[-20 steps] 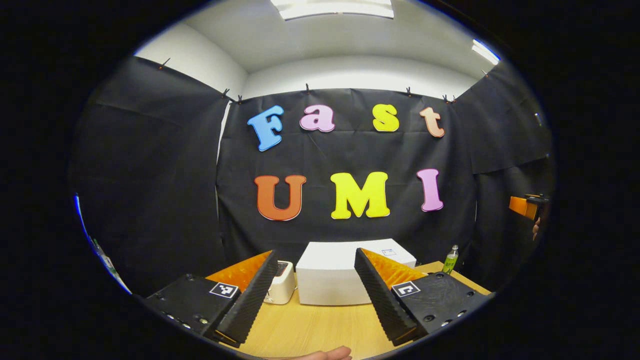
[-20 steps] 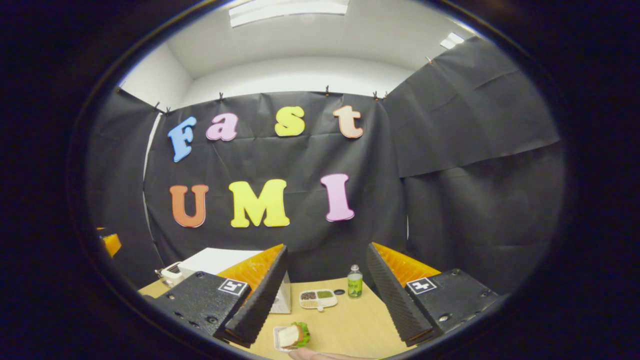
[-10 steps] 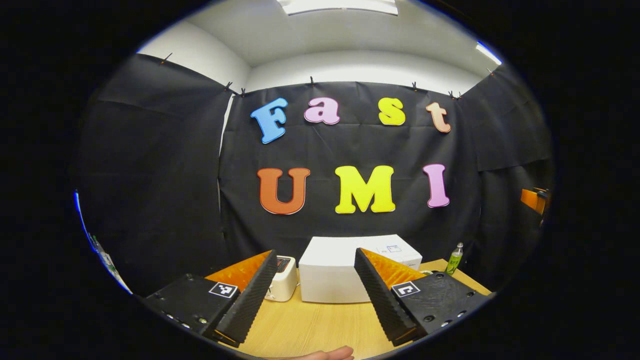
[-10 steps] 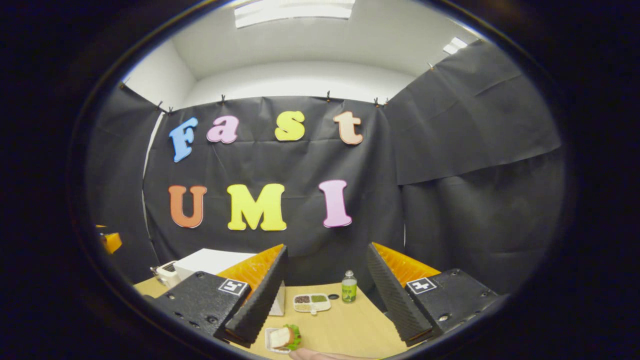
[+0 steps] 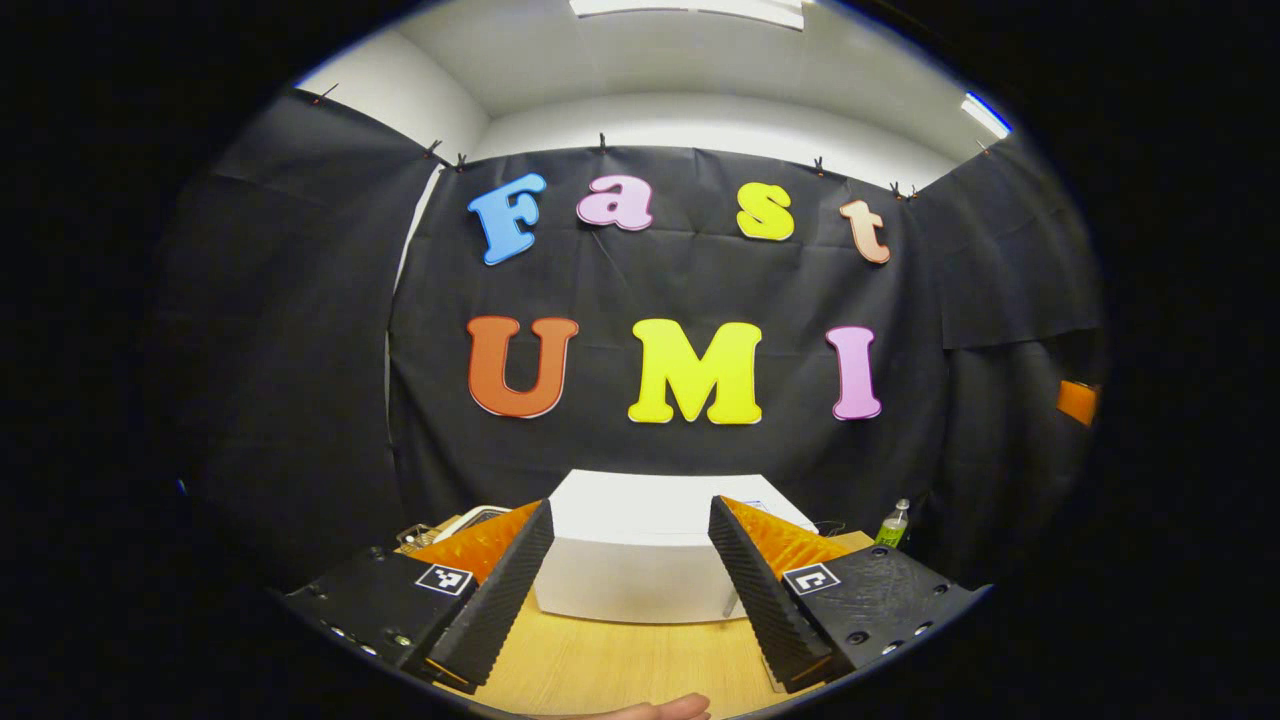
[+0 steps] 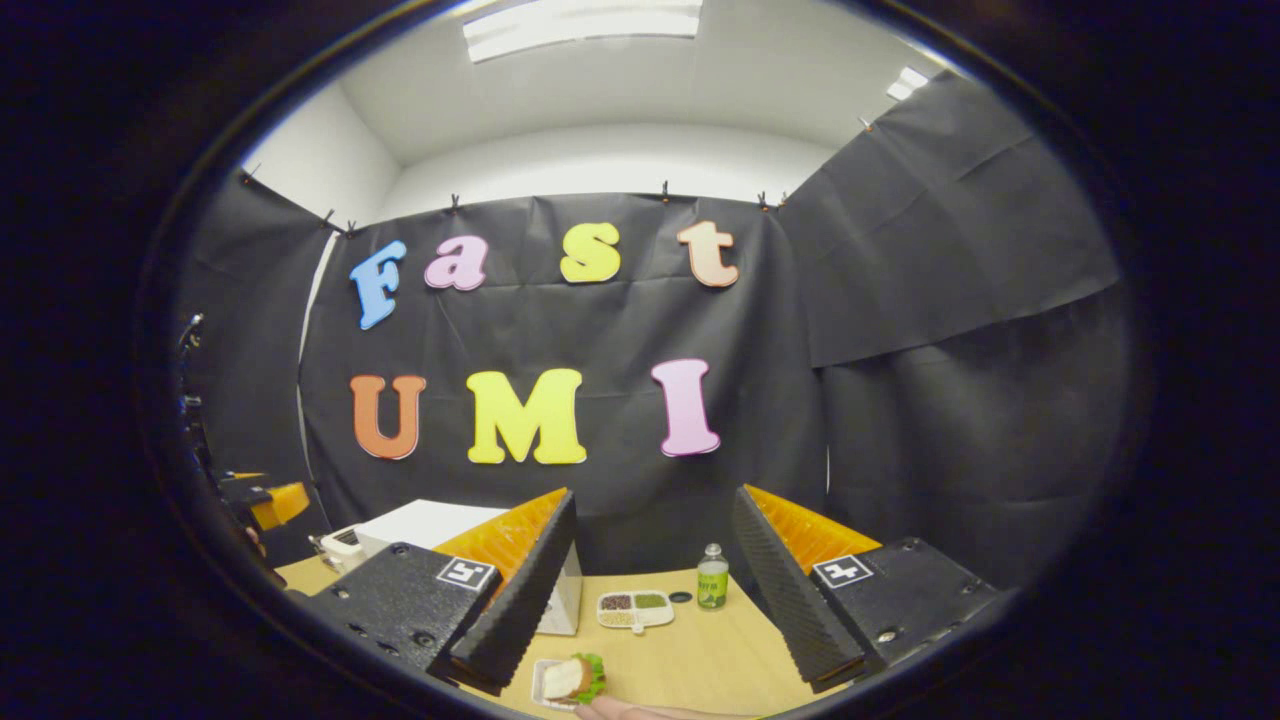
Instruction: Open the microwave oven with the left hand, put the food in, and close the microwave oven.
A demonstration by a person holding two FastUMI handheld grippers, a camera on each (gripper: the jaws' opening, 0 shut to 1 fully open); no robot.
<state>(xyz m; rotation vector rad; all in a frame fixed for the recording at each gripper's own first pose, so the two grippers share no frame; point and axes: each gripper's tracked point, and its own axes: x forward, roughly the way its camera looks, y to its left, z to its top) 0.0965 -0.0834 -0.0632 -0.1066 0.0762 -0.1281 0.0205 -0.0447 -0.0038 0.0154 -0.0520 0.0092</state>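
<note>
Facing the white microwave oven (image 5: 640,545) in the left gripper view, the left gripper (image 5: 628,590) is held above the wooden table (image 5: 620,665) with its two fingers spread wide and nothing between them. The oven is seen standing at the back of the table, against the black cloth wall, with its door closed. A small white appliance (image 5: 455,522) is partly visible just left of the oven, behind the left finger. A green bottle (image 5: 892,524) is noted at the table's far right. A fingertip (image 5: 655,709) of a person's hand is seen at the bottom edge.

In the right gripper view, the right gripper (image 6: 648,600) is likewise held over the table (image 6: 700,655), fingers spread apart and empty. The food, a sandwich (image 6: 572,677) with lettuce on a small white tray (image 6: 541,682), is observed on the table's near edge, below and between the fingers, apart from them. Farther back, a sectioned dish (image 6: 634,608) and the green bottle (image 6: 712,583) are recorded side by side. The microwave oven (image 6: 425,525) is seen at the left, partly hidden by the left finger.
</note>
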